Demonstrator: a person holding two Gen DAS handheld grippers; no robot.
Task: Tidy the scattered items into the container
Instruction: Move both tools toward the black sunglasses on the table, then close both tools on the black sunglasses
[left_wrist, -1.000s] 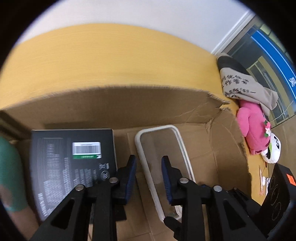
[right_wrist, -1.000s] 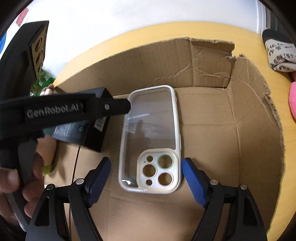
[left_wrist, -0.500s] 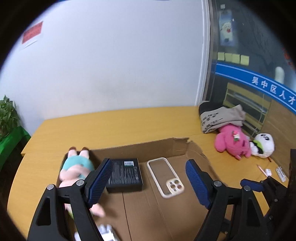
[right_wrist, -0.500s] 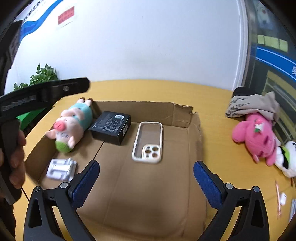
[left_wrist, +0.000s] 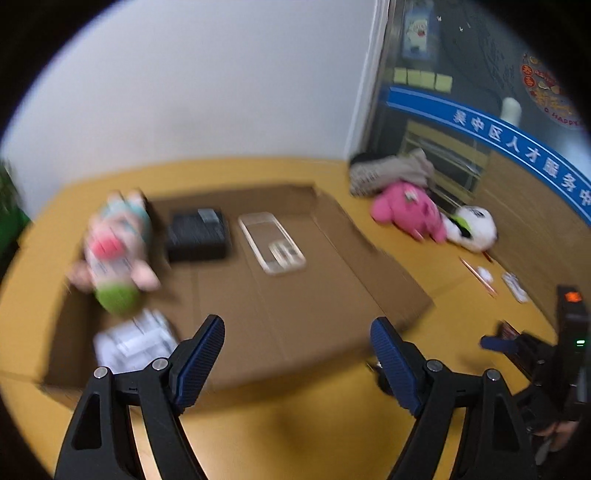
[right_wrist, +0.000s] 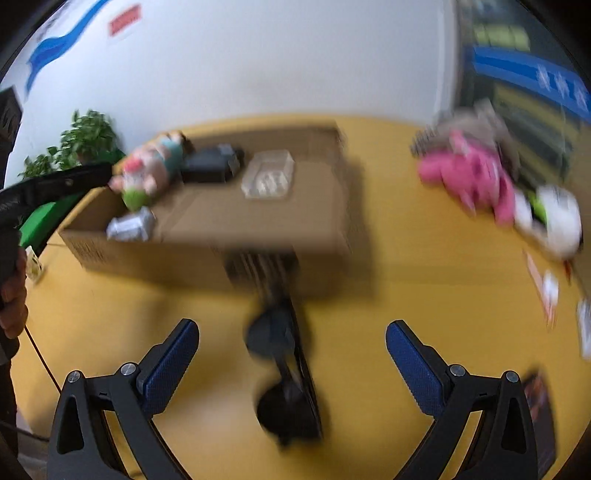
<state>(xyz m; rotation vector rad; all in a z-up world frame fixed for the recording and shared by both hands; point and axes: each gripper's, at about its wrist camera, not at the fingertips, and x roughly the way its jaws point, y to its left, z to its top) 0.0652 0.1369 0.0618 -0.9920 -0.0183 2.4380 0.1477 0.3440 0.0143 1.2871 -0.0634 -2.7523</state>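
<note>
Both grippers are pulling back from the cardboard box (left_wrist: 388, 280), empty and spread; we're risking the right gripper (right_wrist: 291, 350) knocking the sunglasses (right_wrist: 284, 373) below while blurring.

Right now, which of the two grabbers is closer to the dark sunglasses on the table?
Right. The right gripper hangs just over the sunglasses, which lie between its open jaws. The left gripper is off to the side, by the cardboard box's left end.

blue wall band (left_wrist: 517, 144), seemingly "吴中区人才服务"
</note>
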